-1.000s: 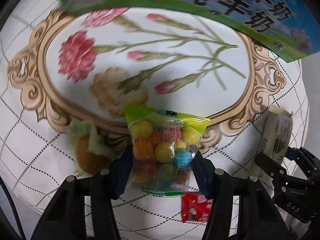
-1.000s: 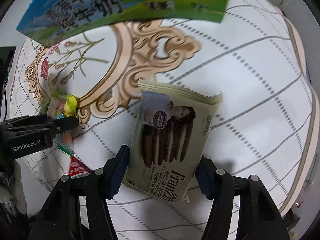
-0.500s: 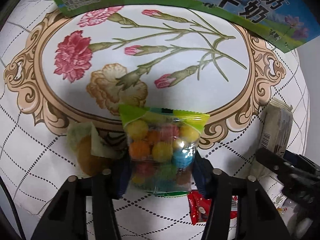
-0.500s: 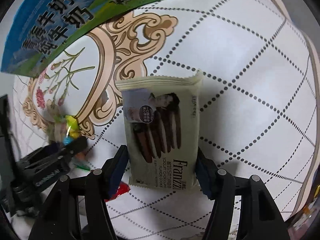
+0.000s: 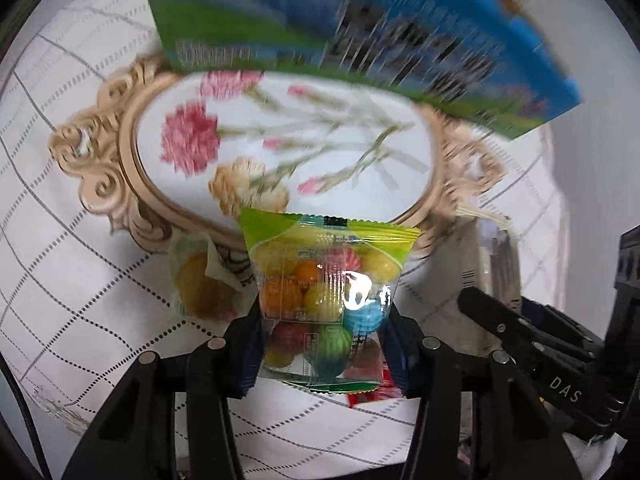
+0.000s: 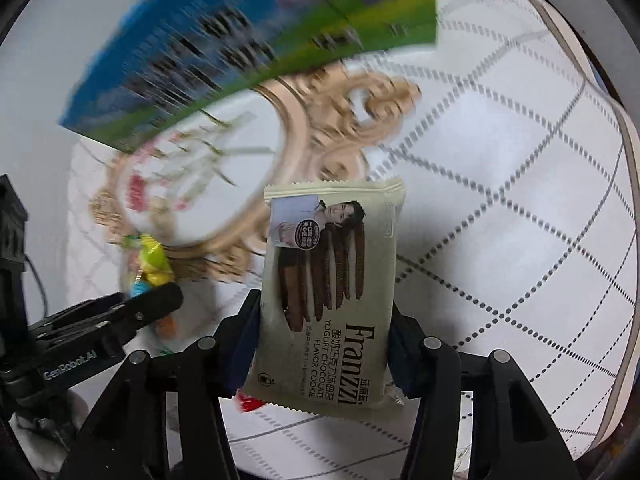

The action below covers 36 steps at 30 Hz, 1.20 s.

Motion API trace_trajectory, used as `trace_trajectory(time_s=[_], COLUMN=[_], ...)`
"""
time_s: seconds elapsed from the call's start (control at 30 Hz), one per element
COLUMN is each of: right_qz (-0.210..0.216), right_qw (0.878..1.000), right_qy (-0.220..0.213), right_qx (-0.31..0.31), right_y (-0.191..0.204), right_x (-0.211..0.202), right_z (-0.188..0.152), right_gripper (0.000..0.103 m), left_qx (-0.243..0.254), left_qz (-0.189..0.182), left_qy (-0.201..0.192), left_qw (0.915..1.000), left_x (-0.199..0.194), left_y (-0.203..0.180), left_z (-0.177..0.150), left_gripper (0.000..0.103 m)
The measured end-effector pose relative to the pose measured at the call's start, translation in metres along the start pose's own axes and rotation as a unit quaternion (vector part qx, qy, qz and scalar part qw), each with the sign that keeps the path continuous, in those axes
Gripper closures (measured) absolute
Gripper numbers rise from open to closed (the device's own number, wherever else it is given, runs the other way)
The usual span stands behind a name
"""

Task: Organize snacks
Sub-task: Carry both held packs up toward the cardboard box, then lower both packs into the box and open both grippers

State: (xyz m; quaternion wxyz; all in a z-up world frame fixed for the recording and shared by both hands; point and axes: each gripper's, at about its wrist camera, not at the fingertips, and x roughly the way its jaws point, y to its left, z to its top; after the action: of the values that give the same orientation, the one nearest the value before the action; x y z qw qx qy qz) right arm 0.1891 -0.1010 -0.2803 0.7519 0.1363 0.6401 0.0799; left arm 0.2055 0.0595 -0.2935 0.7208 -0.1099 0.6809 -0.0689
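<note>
A clear bag of coloured candy balls (image 5: pixel 324 280) with a green top stands upright between the pads of my left gripper (image 5: pixel 322 328), which is shut on its lower half and holds it above the tablecloth. My right gripper (image 6: pixel 324 336) has a beige Franzzi chocolate cookie pack (image 6: pixel 332 280) between its pads; its jaws are closing and press on the pack's sides, and the pack hangs off the cloth. In the right wrist view the left gripper's fingers (image 6: pixel 152 304) and the candy bag (image 6: pixel 150 264) are at the left. The cookie pack (image 5: pixel 488 264) shows edge-on in the left wrist view.
A blue and green milk carton (image 5: pixel 360 40) lies at the far side, blurred (image 6: pixel 240 40). An orange snack in a pale wrapper (image 5: pixel 200 280) and a small red packet (image 5: pixel 372 394) lie on the white tablecloth (image 5: pixel 80 240) with its printed flower frame. The table's edge (image 6: pixel 624 160) runs along the right.
Both grippers have risen, carrying their packs off the cloth. The right jaws have drawn in on the cookie pack, which now stands upright. The milk carton looms larger and blurred.
</note>
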Motion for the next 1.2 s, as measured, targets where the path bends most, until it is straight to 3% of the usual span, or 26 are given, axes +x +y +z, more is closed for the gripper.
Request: trace_trajectory(time_s=[0.2, 0.33, 0.53, 0.83, 1.13, 1.2], right_qz=[0.035, 0.059, 0.066, 0.034, 0.024, 0.033], right_qw=[0.998, 0.992, 0.985, 0.989, 0.992, 0.994], right_qy=[-0.049, -0.094, -0.141, -0.125, -0.093, -0.066], right_qx=[-0.033, -0.057, -0.074, -0.076, -0.085, -0.084], right_y=[0.032, 0.061, 0.1, 0.117, 0.119, 0.118], right_x=[-0.056, -0.093, -0.105, -0.049, 0.005, 0.02], right_z=[0.031, 0.064, 0.131, 0.203, 0.223, 0.228], right_gripper=[0.045, 0.045, 0.045, 0.045, 0.045, 0.043], left_qx=[0.004, 0.011, 0.025, -0.007, -0.03, -0.035], left_qz=[-0.05, -0.077, -0.054, -0.016, -0.006, -0.003], left_qy=[-0.049, -0.081, -0.107, -0.054, -0.003, 0.008], left_qw=[0.9975, 0.9937, 0.9925, 0.9984, 0.9995, 0.9993], left_x=[-0.063, -0.105, -0.13, -0.082, -0.039, -0.034], left_y=[-0.015, -0.02, -0.014, 0.014, 0.026, 0.028], left_z=[0.028, 0.068, 0.132, 0.219, 0.23, 0.228], left_gripper=[0.055, 0.055, 0.055, 0.055, 0.054, 0.053])
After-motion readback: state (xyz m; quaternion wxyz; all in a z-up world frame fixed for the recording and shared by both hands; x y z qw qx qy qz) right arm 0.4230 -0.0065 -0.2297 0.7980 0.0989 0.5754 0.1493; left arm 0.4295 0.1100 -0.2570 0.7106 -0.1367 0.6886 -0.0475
